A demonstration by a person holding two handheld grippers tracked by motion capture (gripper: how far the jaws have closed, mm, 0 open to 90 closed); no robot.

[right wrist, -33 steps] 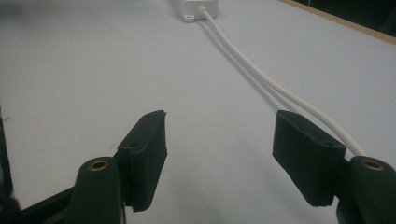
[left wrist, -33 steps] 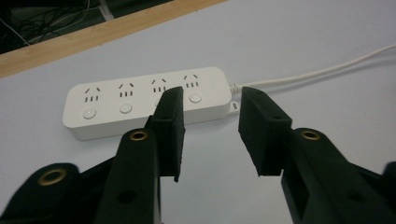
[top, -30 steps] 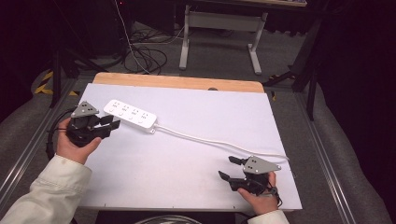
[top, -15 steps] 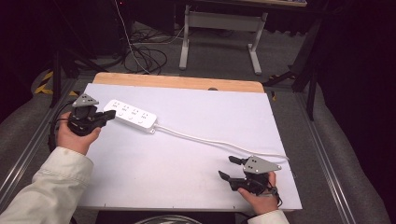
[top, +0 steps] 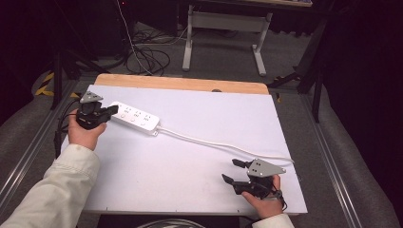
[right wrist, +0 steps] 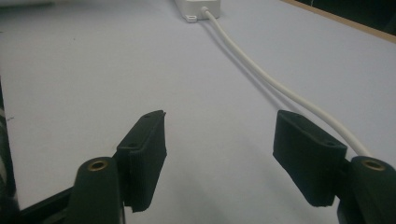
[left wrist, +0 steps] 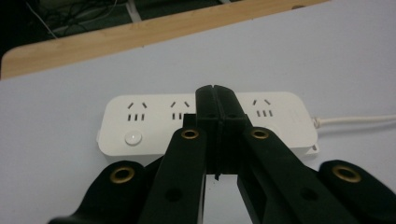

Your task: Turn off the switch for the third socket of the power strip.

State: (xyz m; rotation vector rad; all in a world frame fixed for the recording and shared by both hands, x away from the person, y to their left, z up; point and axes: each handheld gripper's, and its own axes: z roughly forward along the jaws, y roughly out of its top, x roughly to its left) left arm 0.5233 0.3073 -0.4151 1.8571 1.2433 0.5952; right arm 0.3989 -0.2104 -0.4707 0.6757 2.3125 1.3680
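While the white table [top: 190,142] lies wide under both hands, the power strip [top: 135,118] sits flat toward its far left corner, sockets up. From the strip's right end a white cord [top: 223,145] runs across the table toward the near right corner. Left claw [top: 108,110] is at the strip's left end, clenched tight, jaws pressed together with nothing between them, tips just over the strip's near edge in its own view. Right claw [top: 234,171] is well away from the strip, released, jaws spread wide just beside the cord.
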